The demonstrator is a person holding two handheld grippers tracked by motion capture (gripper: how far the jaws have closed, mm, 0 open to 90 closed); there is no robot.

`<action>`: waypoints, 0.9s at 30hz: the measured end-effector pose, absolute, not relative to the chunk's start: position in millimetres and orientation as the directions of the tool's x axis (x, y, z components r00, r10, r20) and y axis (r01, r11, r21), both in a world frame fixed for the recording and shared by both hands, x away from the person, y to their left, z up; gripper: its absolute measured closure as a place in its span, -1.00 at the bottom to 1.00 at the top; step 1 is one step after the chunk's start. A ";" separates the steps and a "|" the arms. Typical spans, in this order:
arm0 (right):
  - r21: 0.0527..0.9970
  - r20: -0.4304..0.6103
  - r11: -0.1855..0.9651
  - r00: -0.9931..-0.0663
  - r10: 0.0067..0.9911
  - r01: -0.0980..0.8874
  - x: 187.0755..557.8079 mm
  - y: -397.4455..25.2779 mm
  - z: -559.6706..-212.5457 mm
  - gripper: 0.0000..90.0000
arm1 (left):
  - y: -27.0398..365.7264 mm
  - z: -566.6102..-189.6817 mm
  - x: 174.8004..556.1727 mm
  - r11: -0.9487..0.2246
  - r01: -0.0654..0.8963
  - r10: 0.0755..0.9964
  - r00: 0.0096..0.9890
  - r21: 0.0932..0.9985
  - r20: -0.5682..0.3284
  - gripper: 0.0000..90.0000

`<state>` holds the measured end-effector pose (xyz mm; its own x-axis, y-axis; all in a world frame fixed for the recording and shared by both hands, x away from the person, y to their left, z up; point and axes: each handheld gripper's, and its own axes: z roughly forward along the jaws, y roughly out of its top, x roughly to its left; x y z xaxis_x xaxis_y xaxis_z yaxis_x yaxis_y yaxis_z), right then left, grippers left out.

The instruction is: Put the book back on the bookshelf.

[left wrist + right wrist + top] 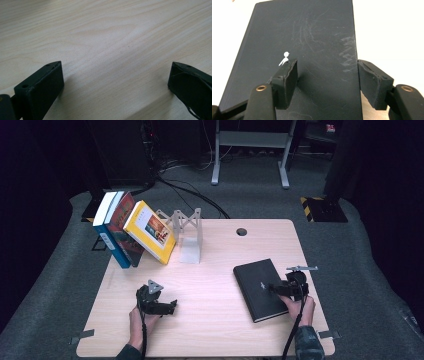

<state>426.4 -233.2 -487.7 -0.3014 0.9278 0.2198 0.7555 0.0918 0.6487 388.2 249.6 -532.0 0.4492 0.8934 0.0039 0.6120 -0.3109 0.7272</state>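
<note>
Black, stiff book [260, 289] lies flat; released right claw [327, 77] straddles its right edge, left claw [116, 82] released.

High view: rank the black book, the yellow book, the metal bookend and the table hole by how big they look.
1. black book, flat on the table
2. yellow book, leaning, so foreshortened; its rank against the black book is unsure
3. metal bookend
4. table hole, clearly smallest
</note>
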 end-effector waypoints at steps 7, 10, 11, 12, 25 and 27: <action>0.661 0.237 0.055 -0.277 0.931 0.749 422.2 -238.3 -489.7 -0.15 | 250.1 -531.7 388.0 -0.313 0.614 0.894 0.447 0.725 0.007 -1.00; 0.663 0.245 0.028 -0.252 0.936 0.748 419.0 -242.6 -490.3 -0.15 | 250.5 -531.5 388.1 -0.314 0.616 0.894 0.448 0.723 0.007 -1.00; 0.666 0.241 0.020 -0.241 0.940 0.745 417.6 -244.2 -490.5 -0.15 | 250.5 -531.7 388.0 -0.312 0.614 0.895 0.445 0.725 0.009 -1.00; 0.666 0.245 0.008 -0.229 0.942 0.746 416.3 -246.2 -490.5 -0.15 | 250.8 -531.5 388.0 -0.316 0.614 0.895 0.447 0.723 0.011 -1.00; 0.674 0.226 -0.083 -0.098 0.969 0.734 409.0 -265.0 -490.1 -0.15 | 255.1 -532.1 389.3 -0.306 0.613 0.899 0.439 0.728 0.008 -1.00; 0.679 0.218 -0.083 -0.092 0.972 0.729 408.0 -265.5 -490.1 -0.15 | 256.6 -531.6 389.3 -0.314 0.614 0.895 0.446 0.724 0.010 -1.00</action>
